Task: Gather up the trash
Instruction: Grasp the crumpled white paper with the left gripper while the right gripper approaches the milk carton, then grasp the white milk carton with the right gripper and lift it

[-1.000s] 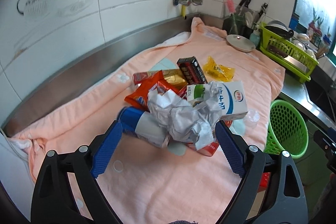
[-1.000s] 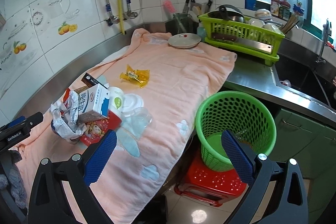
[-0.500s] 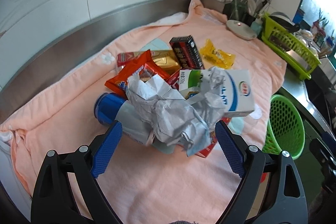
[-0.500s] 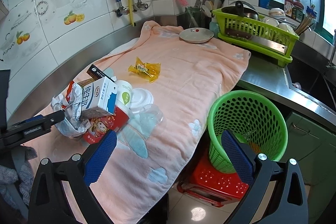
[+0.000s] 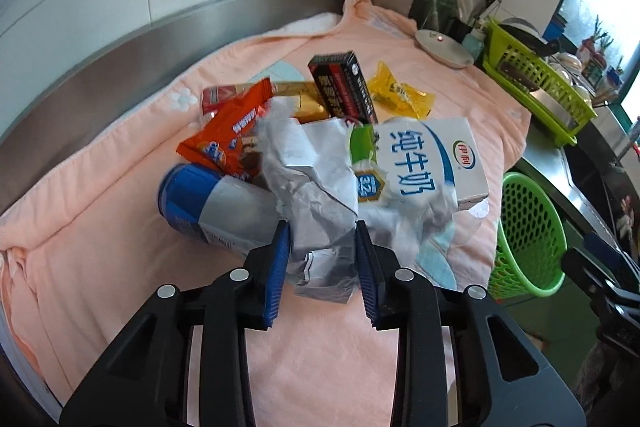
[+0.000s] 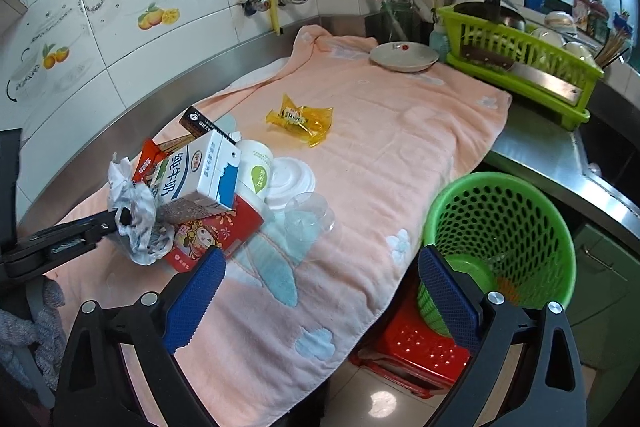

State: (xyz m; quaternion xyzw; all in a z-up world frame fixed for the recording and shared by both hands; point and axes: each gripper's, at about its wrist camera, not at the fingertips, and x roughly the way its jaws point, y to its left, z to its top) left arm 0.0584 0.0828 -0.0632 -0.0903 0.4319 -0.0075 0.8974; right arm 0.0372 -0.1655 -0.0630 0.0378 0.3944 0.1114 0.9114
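A pile of trash lies on a pink towel (image 5: 320, 347): crumpled grey paper (image 5: 316, 187), a white milk carton (image 5: 420, 155), a blue and silver can (image 5: 212, 207), an orange wrapper (image 5: 228, 131), a black box (image 5: 344, 87) and a yellow wrapper (image 5: 400, 95). My left gripper (image 5: 323, 263) is shut on the near end of the crumpled paper; it also shows in the right wrist view (image 6: 120, 223). My right gripper (image 6: 320, 295) is open and empty, above the towel's front edge beside the green basket (image 6: 500, 247).
A white paper cup (image 6: 256, 167), a lid (image 6: 290, 183), a clear plastic cup (image 6: 308, 219) and a red packet (image 6: 216, 235) lie by the pile. A plate (image 6: 404, 55), a knife holder (image 6: 404, 23) and a green dish rack (image 6: 520, 63) stand at the far end. A red stool (image 6: 416, 351) sits under the basket.
My left gripper has moved in and closed on the crumpled paper. My right gripper has shifted slightly and stays open.
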